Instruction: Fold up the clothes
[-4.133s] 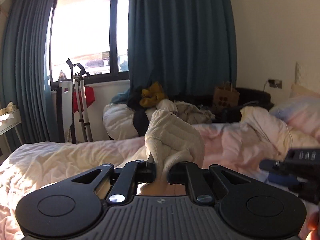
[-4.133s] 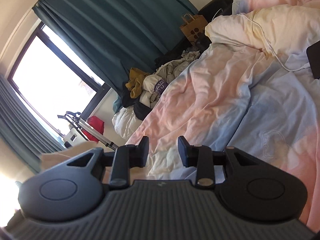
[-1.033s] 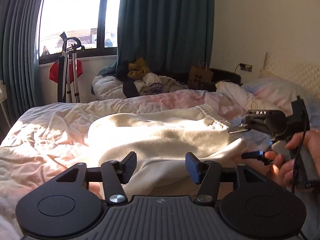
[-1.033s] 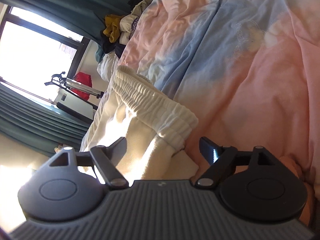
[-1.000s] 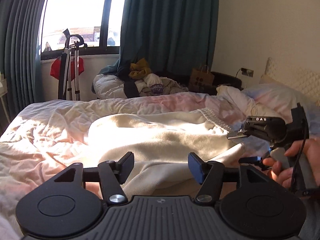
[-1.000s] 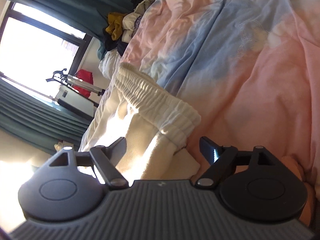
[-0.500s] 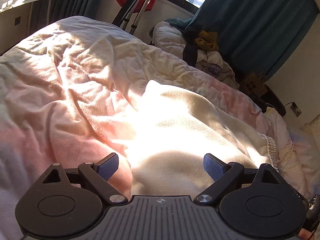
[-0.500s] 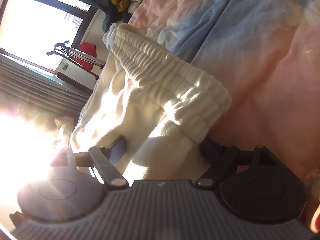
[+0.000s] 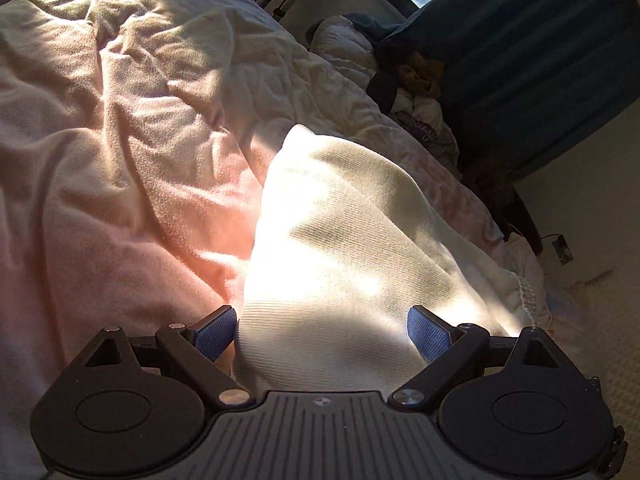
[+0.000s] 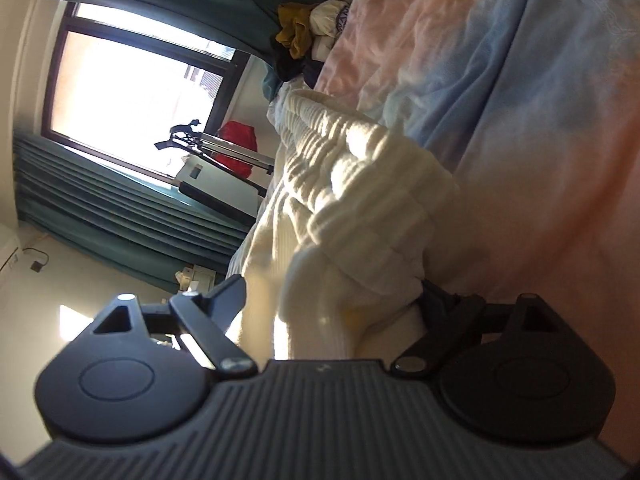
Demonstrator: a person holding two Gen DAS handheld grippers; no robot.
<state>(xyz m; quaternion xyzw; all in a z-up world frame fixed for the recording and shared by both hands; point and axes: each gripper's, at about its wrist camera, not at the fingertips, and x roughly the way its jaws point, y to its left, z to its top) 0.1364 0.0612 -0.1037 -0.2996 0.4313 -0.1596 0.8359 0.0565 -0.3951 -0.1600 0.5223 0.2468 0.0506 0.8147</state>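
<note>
A cream knit garment (image 9: 352,216) lies spread on the bed in strong sunlight. My left gripper (image 9: 322,330) stands open over its near end. The cloth runs between the blue pads (image 9: 214,330) without being pinched. In the right wrist view the garment's ribbed hem (image 10: 360,184) is bunched up between the fingers of my right gripper (image 10: 332,296). Those jaws are opening with the bunch between them, and the right fingertip is partly hidden behind the cloth.
The garment rests on a rumpled pink, cream and blue duvet (image 9: 120,160) that fills the bed. A pile of loose clothes (image 9: 420,80) sits at the far end by the dark teal curtain (image 9: 540,60). Beside the window (image 10: 132,92) stand metal crutches (image 10: 224,148) and a red bag (image 10: 238,140).
The left gripper has rolled, dropped closer to the garment and widened its jaws. The right gripper has moved in so the ribbed hem now fills the gap between its fingers.
</note>
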